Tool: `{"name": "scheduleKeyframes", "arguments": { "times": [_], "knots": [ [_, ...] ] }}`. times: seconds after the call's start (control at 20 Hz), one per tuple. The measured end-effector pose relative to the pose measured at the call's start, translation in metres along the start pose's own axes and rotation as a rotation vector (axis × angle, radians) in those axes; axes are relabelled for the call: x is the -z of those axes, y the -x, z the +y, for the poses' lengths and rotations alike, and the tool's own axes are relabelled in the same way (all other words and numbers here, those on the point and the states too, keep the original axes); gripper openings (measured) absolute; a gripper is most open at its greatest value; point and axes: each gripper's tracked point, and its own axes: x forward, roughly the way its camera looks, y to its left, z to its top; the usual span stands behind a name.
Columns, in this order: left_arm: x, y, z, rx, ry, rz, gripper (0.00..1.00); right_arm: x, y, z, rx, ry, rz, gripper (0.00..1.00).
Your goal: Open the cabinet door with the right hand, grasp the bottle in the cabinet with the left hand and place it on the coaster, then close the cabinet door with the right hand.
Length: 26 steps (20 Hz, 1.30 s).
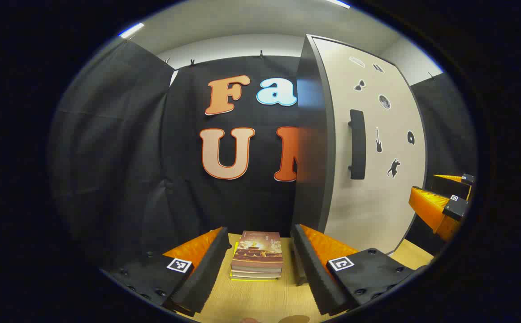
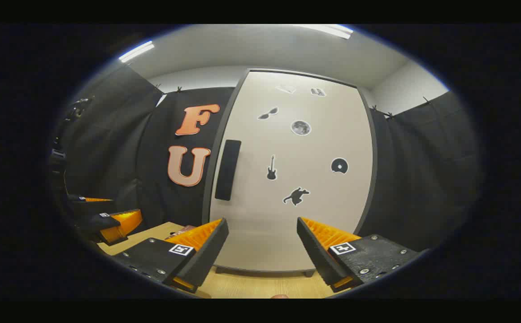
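A tall pale cabinet door stands shut on the wooden tabletop, its one dark vertical handle untouched, so by my reading the task has not started: opening, moving the bottle and closing all remain. The bottle is presumably inside; the coaster may be the brown disc at the left gripper view's bottom edge, though that is too cropped to tell. One stack of books lies ahead of the left gripper. Both it and the right gripper are spread wide, holding nothing.
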Motion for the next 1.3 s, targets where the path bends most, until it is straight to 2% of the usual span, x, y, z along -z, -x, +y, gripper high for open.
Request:
{"name": "scheduleKeyframes", "arguments": {
  "times": [0.3, 0.5, 0.95, 1.3],
  "knots": [
    [-0.030, 0.000, 0.001, 0.085, 0.013, -0.038, 0.95, -0.013, -0.003, 0.021, 0.028, -0.076, -0.002, 0.95],
    [-0.045, 0.007, -0.002, 0.130, 0.002, -0.070, 0.94, -0.017, -0.001, 0.029, 0.043, -0.057, -0.001, 0.95],
    [-0.048, 0.011, 0.010, 0.124, 0.016, -0.080, 0.95, -0.031, -0.014, 0.049, 0.006, -0.078, -0.027, 0.95],
    [-0.039, 0.003, 0.017, 0.110, -0.005, -0.066, 0.94, -0.032, -0.052, 0.049, 0.014, -0.068, -0.007, 0.95]
  ]
}}
